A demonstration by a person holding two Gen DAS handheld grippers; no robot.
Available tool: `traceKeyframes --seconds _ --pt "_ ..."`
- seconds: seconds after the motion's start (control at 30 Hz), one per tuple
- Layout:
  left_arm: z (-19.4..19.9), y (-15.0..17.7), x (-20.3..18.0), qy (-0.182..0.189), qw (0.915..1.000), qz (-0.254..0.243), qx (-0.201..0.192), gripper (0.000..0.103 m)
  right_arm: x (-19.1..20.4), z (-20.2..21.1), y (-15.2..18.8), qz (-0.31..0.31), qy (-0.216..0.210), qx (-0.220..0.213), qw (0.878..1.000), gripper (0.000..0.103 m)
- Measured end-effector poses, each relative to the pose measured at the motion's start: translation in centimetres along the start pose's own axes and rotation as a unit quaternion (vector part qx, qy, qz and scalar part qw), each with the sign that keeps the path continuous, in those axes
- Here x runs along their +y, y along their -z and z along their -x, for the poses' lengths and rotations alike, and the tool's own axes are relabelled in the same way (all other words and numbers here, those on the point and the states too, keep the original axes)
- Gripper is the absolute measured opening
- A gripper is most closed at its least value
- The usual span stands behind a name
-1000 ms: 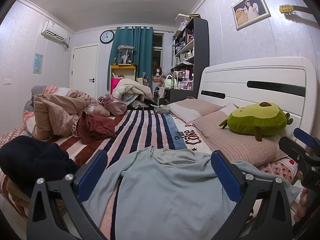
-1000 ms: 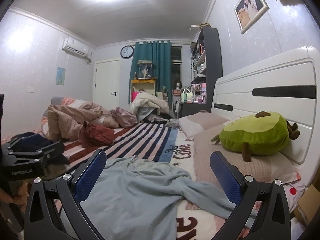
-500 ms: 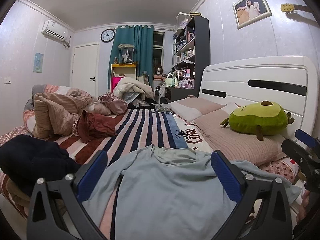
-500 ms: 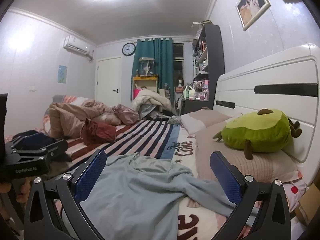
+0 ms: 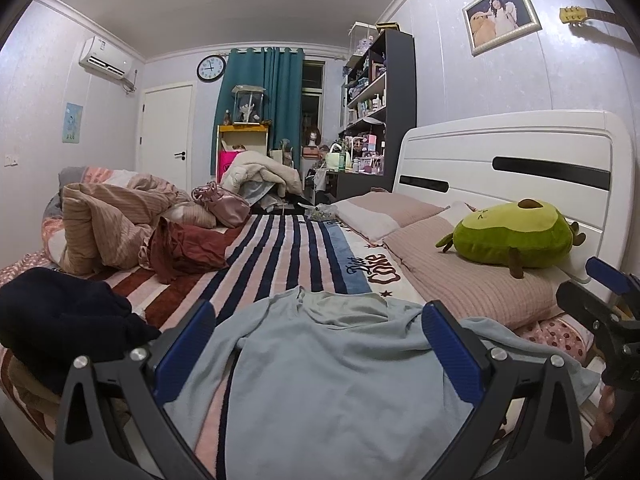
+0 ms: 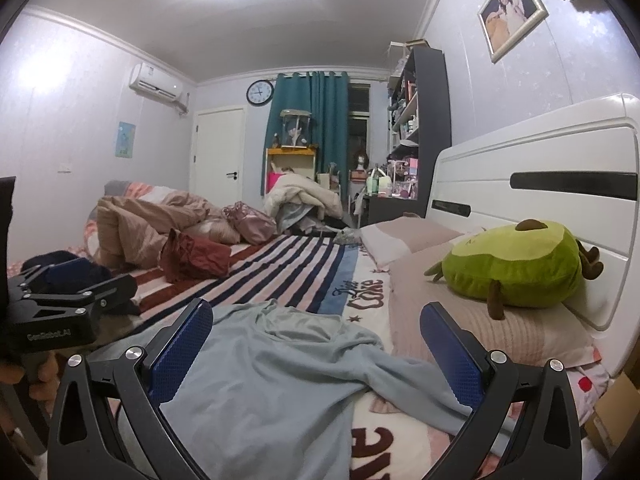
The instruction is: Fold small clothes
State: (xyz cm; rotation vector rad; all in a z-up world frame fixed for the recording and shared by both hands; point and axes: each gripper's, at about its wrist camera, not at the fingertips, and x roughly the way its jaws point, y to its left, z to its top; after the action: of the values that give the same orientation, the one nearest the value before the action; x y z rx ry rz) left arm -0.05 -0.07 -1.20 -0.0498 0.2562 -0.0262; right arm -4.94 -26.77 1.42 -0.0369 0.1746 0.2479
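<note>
On the striped blanket [image 5: 292, 248] at the near edge of the bed lies a pale blue long-sleeved top [image 5: 332, 376], spread loosely with its collar toward 12 o'clock and one sleeve trailing toward 4 o'clock. The left gripper [image 5: 316, 336] hangs above it with jaws spread wide, holding nothing. The right gripper [image 6: 316, 336] is likewise wide open and empty over the same garment. An avocado plush [image 5: 512, 236] rests on the pillow [image 5: 472, 284] at 2 o'clock. At 9 o'clock sits a dark navy garment [image 5: 60, 316], and a rust-red cloth [image 5: 184, 248] lies beyond it at 10 o'clock.
</note>
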Motion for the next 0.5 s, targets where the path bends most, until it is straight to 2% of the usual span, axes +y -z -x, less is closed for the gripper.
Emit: traceKeyframes --seconds 0.23,0.5 --pt "-0.6 0.2 0.2 0.004 1.0000 0.004 0.007 0.102 0.0 -0.5 0.2 0.005 0.026 0.000 1.000 0.103" --pt "-2.2 1.6 2.8 -0.005 0.9991 0.021 0.037 0.102 0.5 -2.5 1.3 0.001 0.016 0.017 1.000 0.103"
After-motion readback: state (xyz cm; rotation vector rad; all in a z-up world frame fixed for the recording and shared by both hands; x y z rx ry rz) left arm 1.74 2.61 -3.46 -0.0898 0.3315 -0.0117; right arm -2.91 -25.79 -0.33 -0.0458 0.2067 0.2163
